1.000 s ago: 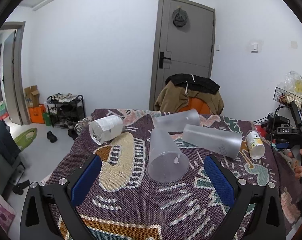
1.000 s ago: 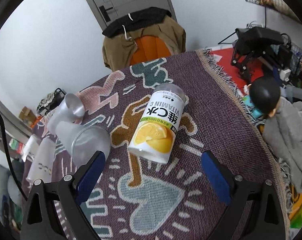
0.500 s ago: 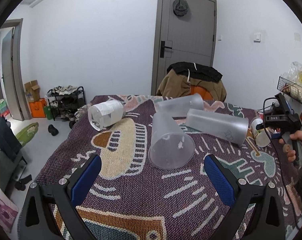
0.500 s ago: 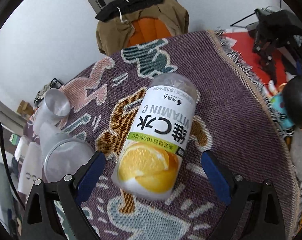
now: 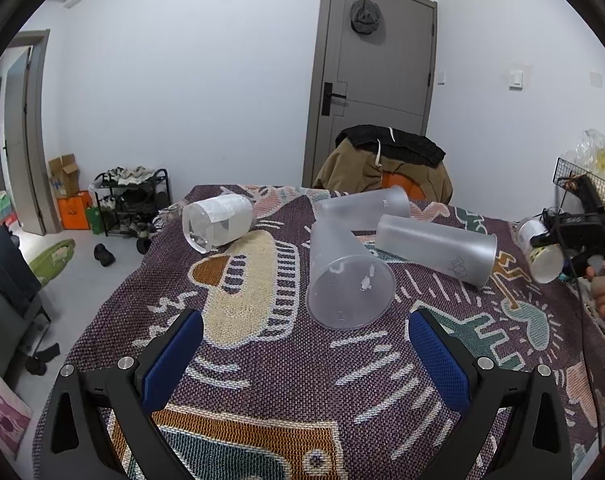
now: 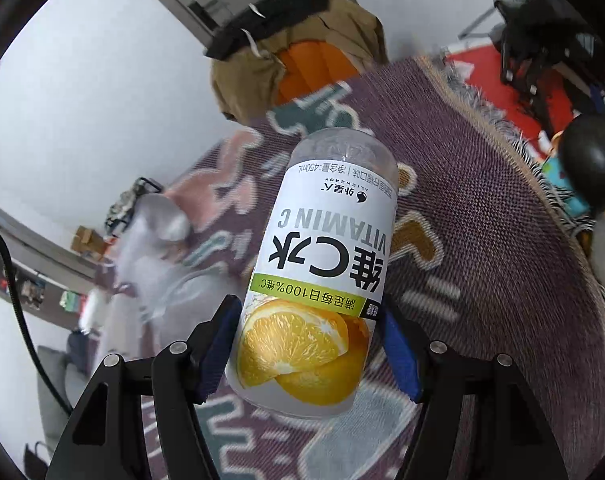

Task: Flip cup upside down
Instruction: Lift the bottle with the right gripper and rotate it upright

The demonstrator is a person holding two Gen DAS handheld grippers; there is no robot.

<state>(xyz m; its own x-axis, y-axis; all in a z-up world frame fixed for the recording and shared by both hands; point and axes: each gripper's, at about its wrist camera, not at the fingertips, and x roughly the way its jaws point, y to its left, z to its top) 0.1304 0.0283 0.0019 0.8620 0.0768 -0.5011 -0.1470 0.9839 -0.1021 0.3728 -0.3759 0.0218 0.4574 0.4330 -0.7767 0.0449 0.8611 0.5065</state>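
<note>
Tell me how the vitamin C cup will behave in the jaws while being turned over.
The vitamin C cup looks empty and thin-walled, so probably light and squeezable. Its glossy label may slip against the pads. Being round, it would likely roll if released on its side.

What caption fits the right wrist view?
Right gripper closed around an orange-labelled cup, held over the patterned blanket.
</note>
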